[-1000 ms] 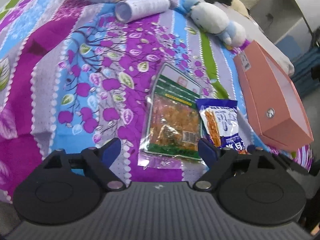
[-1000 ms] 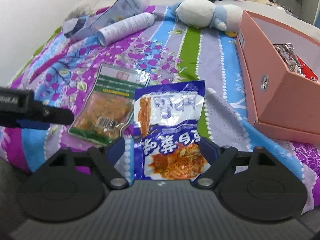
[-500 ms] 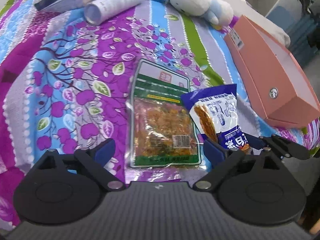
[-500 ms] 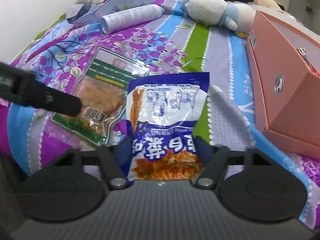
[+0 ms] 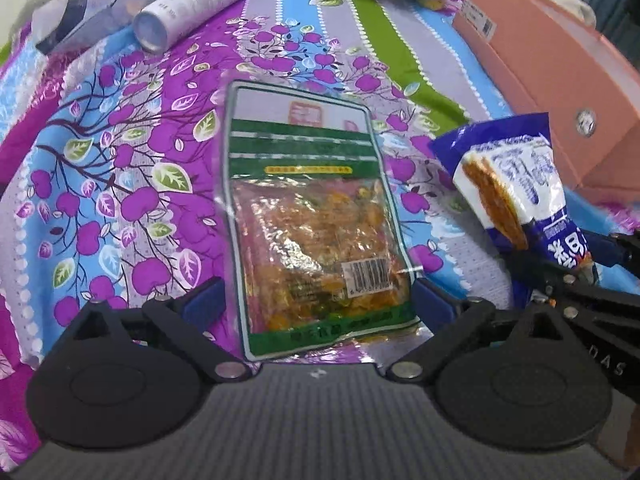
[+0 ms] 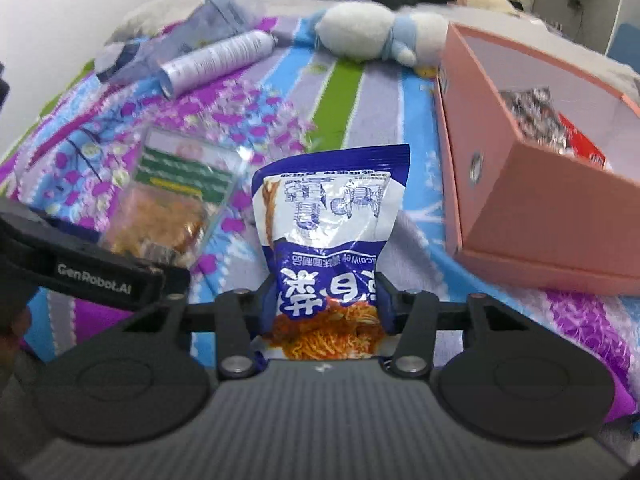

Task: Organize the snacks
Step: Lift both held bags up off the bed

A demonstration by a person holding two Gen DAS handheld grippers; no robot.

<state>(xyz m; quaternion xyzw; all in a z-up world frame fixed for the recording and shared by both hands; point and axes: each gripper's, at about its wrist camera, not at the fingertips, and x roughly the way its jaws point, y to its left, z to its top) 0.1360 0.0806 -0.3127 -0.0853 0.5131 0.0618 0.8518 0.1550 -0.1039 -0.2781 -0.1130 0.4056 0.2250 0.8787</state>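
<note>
A green-and-clear snack packet (image 5: 312,220) lies flat on the flowered bedspread. My left gripper (image 5: 316,304) straddles its near end, jaws still opening, pads not pressing on it. In the right wrist view the same packet (image 6: 176,192) lies at the left, under the left gripper's finger (image 6: 100,276). A blue noodle-snack packet (image 6: 328,216) stands crumpled between the jaws of my right gripper (image 6: 326,304), which are closing and pinch its lower end. The left wrist view shows this blue packet (image 5: 516,184) tilted up at the right. An open pink box (image 6: 540,216) sits to the right.
The pink box (image 5: 560,80) holds several wrapped snacks (image 6: 532,116). A white tube (image 5: 196,4), a clear plastic bag (image 6: 224,20) and a white-and-blue plush toy (image 6: 372,32) lie at the far side of the bedspread (image 5: 120,160). Beyond the box the bed ends.
My left gripper moved in over the green packet and now straddles its end. The right jaws closed in on the blue packet, which crumpled and tilted up off the bedspread.
</note>
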